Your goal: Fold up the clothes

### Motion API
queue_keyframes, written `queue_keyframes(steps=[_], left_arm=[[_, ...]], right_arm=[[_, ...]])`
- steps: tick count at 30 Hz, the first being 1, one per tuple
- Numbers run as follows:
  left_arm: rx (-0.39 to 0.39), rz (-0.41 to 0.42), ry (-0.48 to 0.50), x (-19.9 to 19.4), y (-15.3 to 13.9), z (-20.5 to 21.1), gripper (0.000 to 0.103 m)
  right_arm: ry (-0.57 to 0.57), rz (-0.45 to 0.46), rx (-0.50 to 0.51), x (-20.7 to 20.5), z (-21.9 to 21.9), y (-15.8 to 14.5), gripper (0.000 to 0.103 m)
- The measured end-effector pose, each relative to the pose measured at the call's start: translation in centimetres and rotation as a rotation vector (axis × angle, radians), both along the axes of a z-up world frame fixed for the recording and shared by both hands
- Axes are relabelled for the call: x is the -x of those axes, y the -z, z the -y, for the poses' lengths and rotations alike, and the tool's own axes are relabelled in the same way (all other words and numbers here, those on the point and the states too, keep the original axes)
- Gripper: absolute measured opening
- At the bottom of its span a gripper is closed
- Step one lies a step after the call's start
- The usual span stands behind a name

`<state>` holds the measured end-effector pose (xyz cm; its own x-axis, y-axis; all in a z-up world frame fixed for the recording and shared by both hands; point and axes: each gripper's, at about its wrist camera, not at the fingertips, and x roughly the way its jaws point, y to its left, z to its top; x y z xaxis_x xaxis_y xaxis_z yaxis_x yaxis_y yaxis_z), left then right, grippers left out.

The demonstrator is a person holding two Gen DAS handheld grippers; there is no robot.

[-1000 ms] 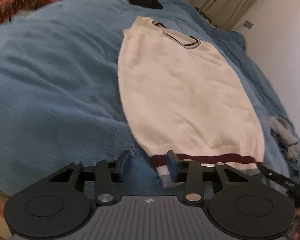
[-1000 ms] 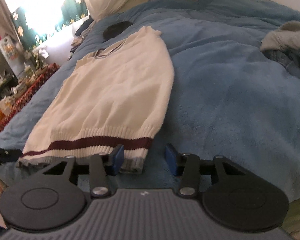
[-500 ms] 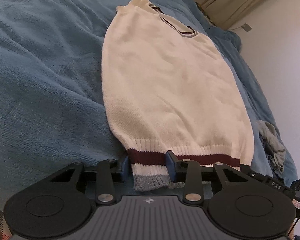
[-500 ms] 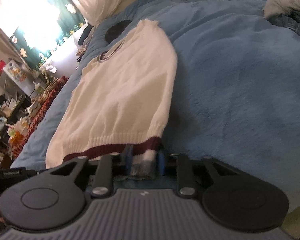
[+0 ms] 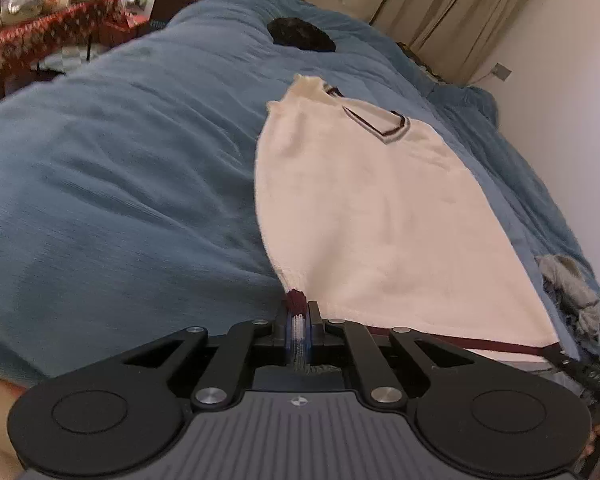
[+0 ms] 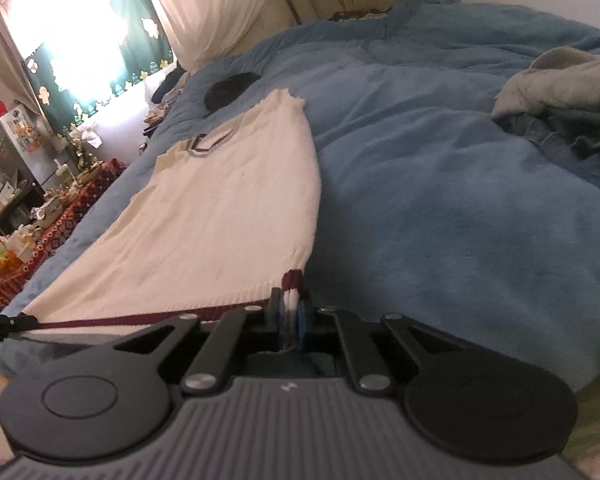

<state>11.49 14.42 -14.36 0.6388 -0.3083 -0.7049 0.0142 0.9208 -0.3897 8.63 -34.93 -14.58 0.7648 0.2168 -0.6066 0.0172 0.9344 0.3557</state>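
**Grippers clamped on both hem corners of a knit vest: risks at the lift**

Left wrist view
- Left gripper [image 5: 299,326]: jaws closed tight on the near left corner of the hem, with maroon-and-white ribbing bunched between the blue pads.
- Cream knit vest [image 5: 380,208]: lies flat, front up, on the blue blanket [image 5: 120,200] of the bed; V-neck at the far end, maroon hem stripe [image 5: 460,342] drawn taut toward the other gripper at the right edge.
- Crumpled grey garment [image 5: 572,288]: just beside the vest's right side.
- Dark round object [image 5: 302,34]: on the blanket beyond the collar, apart from it.

Right wrist view
- Right gripper [image 6: 289,322]: also fully closed, pinching the near right hem corner; striped rib shows between the pads.
- Vest [image 6: 228,208]: body spreads away to the left.
- Clothes pile [image 6: 560,96]: well apart, far right.

Hazards, as judged
- Each bite holds only a narrow pinch of ribbing; stretchy knit may slip out under tension.
- Unequal lifting would skew the fold line.
- Plush blanket may drag at the body, leaving wrinkles or pulling the collar askew.
- The right edge could sweep the grey garment into the fold.
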Motion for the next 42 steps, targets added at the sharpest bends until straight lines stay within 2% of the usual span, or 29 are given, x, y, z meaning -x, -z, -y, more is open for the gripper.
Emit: queue_keyframes(steps=[3,6,9,15,21,23,26,30,32,38,42], left_arm=[[-0.050,-0.023,0.029,0.6,1.0,0.1,0.007],[-0.119,-0.077,0.043,0.3,4.0,1.2,0.007],[-0.168,-0.071,0.040,0.3,4.6,1.9,0.007],[-0.146,-0.043,0.069,1.1,1.9,1.5,0.007],[-0.164,-0.095,0.059,0.6,4.3,2.3,0.009],[-0.189,-0.092,0.068,0.4,4.1,2.8,0.012],[-0.228,-0.075,0.105,0.7,3.6,3.1,0.020],[-0.222,-0.088,0.096,1.5,3.1,2.3,0.037],[-0.221,-0.094,0.087,2.1,2.7,1.9,0.040],[-0.235,-0.083,0.053,3.3,0.5,0.2,0.040],[-0.217,-0.036,0.024,1.9,-1.7,-0.8,0.040]], right_arm=[[-0.019,-0.018,0.036,0.7,-0.3,0.5,0.006],[-0.016,-0.070,0.043,0.5,-0.4,2.7,0.006],[-0.018,-0.090,0.064,0.3,-0.8,3.7,0.006],[-0.035,-0.078,0.085,0.9,-0.5,1.7,0.006],[-0.044,-0.113,0.101,1.0,-0.5,3.5,0.008],[-0.054,-0.115,0.112,0.8,-0.5,3.5,0.011],[-0.062,-0.114,0.107,0.9,0.0,3.1,0.026],[-0.058,-0.123,0.106,2.0,0.8,2.4,0.030],[-0.054,-0.125,0.109,2.8,1.1,2.0,0.031],[-0.046,-0.106,0.141,3.9,2.2,-0.3,0.031],[-0.064,-0.067,0.160,2.0,2.7,-2.4,0.031]])
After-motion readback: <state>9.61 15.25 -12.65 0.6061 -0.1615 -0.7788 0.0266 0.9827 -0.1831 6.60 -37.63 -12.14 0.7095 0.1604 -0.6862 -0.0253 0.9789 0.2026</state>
